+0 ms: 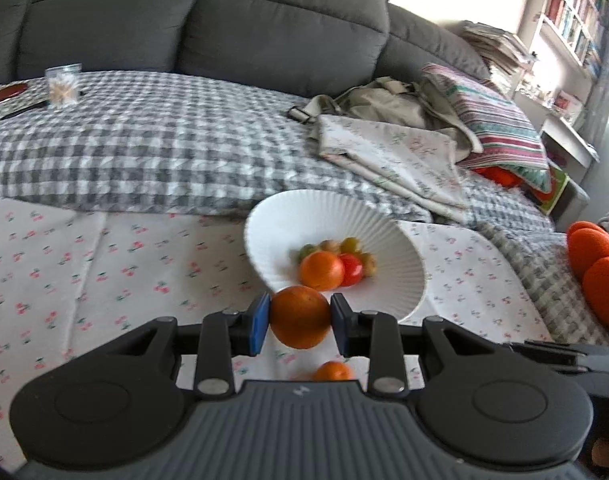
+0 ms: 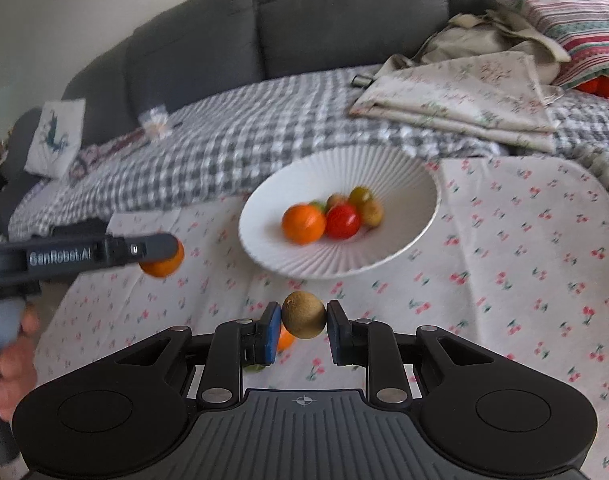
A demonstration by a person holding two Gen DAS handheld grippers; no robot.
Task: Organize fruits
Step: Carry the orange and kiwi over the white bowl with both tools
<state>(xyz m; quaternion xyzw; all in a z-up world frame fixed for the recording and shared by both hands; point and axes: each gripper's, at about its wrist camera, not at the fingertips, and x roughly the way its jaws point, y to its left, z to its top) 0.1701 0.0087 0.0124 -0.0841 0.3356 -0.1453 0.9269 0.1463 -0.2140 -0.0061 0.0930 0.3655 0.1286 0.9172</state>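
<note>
A white ribbed bowl (image 1: 288,216) (image 2: 404,184) stands on the cherry-print cloth and holds an orange (image 1: 321,273) (image 2: 303,223), a red tomato (image 1: 352,270) (image 2: 343,221) and several small greenish fruits. My left gripper (image 1: 299,318) is shut on an orange (image 1: 300,316) just short of the bowl's near rim; in the right wrist view that gripper reaches in from the left with the same orange (image 2: 164,266). My right gripper (image 2: 303,322) is shut on a brown kiwi (image 2: 303,314), held above the cloth in front of the bowl.
Another orange (image 1: 333,372) (image 2: 284,340) lies on the cloth beneath the grippers. Behind the bowl a checked blanket (image 1: 144,140) covers a grey sofa (image 1: 184,20), with folded cloths (image 1: 392,152) and a striped pillow (image 1: 492,120) to the right. A hand (image 2: 8,364) grips the left tool.
</note>
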